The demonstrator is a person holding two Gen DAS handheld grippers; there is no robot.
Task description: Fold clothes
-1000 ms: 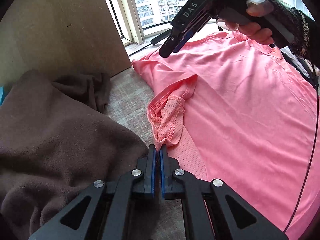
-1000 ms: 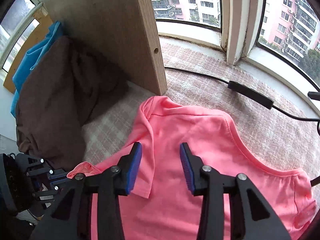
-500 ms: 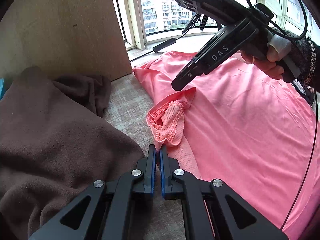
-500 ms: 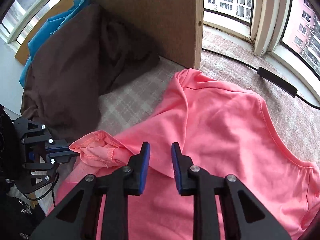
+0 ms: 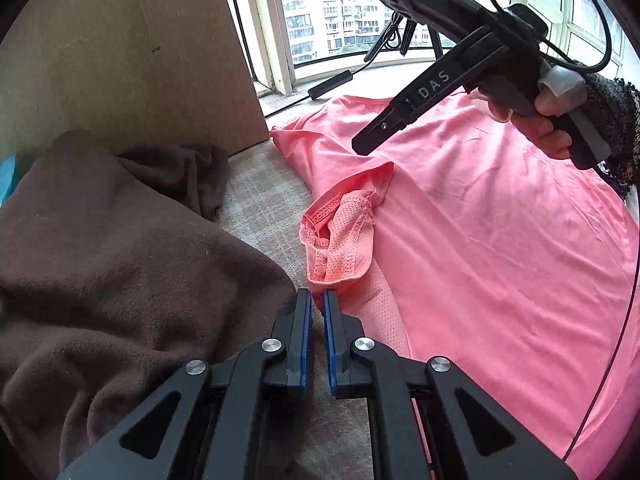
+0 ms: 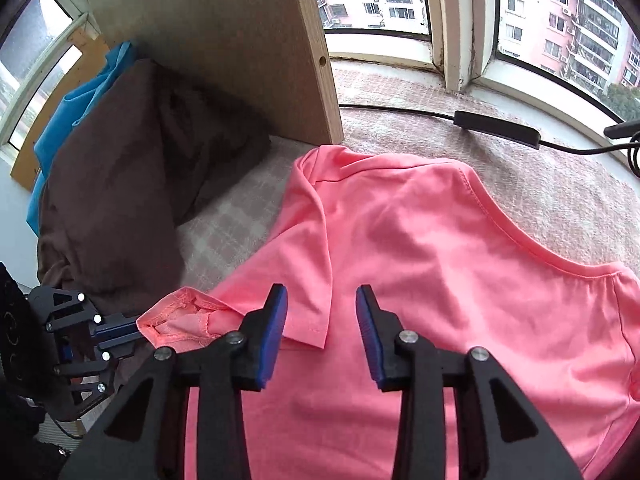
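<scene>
Nearest in the left wrist view, the left gripper (image 5: 317, 300) has its blue-padded black jaws pressed nearly together, pinching the perforated mesh side edge of the coral-pink short-sleeved T-shirt (image 5: 500, 248). Just beyond the tips, the shirt's sleeve (image 5: 340, 240) lies crumpled and turned back, showing ribbed hem stitching and open mesh lining. The smooth knit body spreads flat over the pale checked woven cloth surface (image 5: 260, 200), filling its right side. To the left slumps a soft, fuzzy dark brown fleece garment (image 5: 120, 272) in heavy folds. Above the shirt's shoulder hovers the right gripper (image 6: 322, 300), held in a hand (image 5: 540, 124) with a dark knitted cuff; its jaws stand well apart over the flat sleeve hem. Farther back rise a plain light wooden board (image 6: 224, 40), a bright blue cloth (image 6: 68, 116) behind the fleece, and a black cable with an inline box (image 6: 496, 130) along the window edge.
</scene>
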